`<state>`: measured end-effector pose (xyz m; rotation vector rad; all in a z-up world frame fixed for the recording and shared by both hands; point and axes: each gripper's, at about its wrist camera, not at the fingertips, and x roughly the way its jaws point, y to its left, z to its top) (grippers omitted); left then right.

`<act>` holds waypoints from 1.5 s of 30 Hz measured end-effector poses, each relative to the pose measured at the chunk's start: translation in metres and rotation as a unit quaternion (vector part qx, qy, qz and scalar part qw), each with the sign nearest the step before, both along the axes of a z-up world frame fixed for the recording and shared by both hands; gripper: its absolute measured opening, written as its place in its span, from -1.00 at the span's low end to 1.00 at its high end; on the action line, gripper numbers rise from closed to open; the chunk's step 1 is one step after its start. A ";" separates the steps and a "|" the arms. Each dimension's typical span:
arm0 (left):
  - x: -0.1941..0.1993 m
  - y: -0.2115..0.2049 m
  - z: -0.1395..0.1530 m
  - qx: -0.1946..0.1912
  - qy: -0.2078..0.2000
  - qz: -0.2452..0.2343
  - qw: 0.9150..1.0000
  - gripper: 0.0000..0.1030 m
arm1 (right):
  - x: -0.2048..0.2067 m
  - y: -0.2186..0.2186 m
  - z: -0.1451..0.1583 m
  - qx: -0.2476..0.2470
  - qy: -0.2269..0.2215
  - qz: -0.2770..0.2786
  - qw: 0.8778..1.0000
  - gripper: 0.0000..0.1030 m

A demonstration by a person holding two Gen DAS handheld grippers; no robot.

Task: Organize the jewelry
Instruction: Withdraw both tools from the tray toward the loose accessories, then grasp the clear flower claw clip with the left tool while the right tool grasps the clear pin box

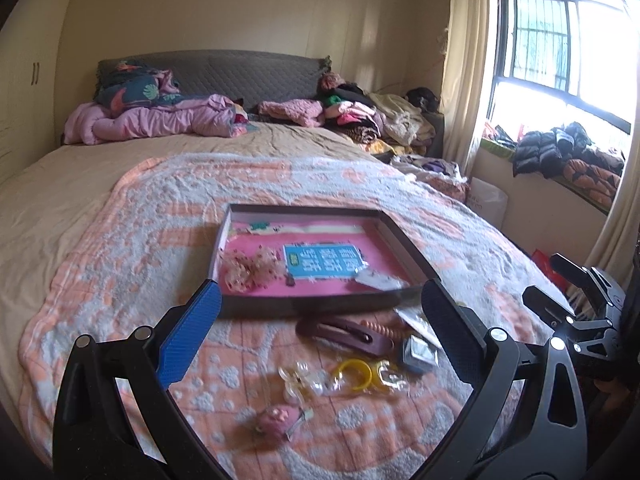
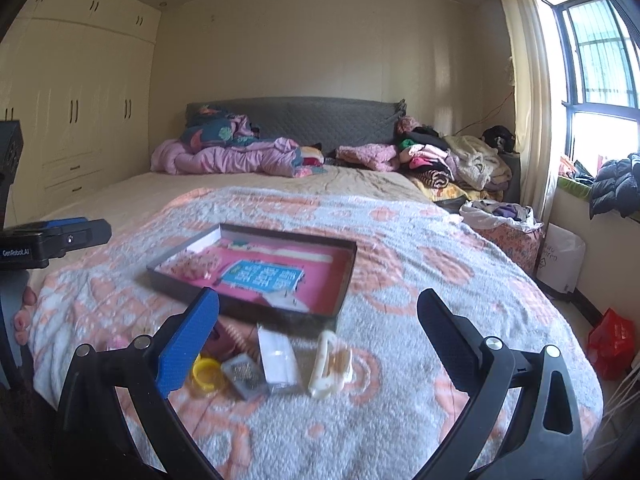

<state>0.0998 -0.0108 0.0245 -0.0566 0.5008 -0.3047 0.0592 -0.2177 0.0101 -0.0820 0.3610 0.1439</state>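
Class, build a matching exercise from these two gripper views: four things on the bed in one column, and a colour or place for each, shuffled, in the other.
1. ring
2. long hair clip
3. tray
4. round clip

a. pink, nearest the left camera
b. yellow
c. dark maroon, just before the tray
d. dark rim, pink inside

Pairs: 1-b, 2-c, 3-d, 4-a

Tray [image 2: 256, 276] beyond the jaws blurred; its contents unreadable. Yellow ring [image 2: 206, 376] partly hidden behind the left jaw. Small box [image 1: 418, 354] contents indistinct.
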 end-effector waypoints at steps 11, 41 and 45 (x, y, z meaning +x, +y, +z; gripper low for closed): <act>-0.013 -0.002 -0.031 0.016 0.032 -0.010 0.999 0.78 | -0.011 0.007 -0.023 -0.013 0.028 0.028 0.999 0.88; 0.050 0.004 -0.107 0.008 0.158 -0.025 0.987 -0.09 | 0.035 0.040 -0.095 0.012 0.182 0.088 0.979 0.01; 0.053 0.003 -0.111 0.007 0.163 -0.027 0.986 -0.09 | 0.046 0.042 -0.099 0.019 0.192 0.084 0.978 -0.03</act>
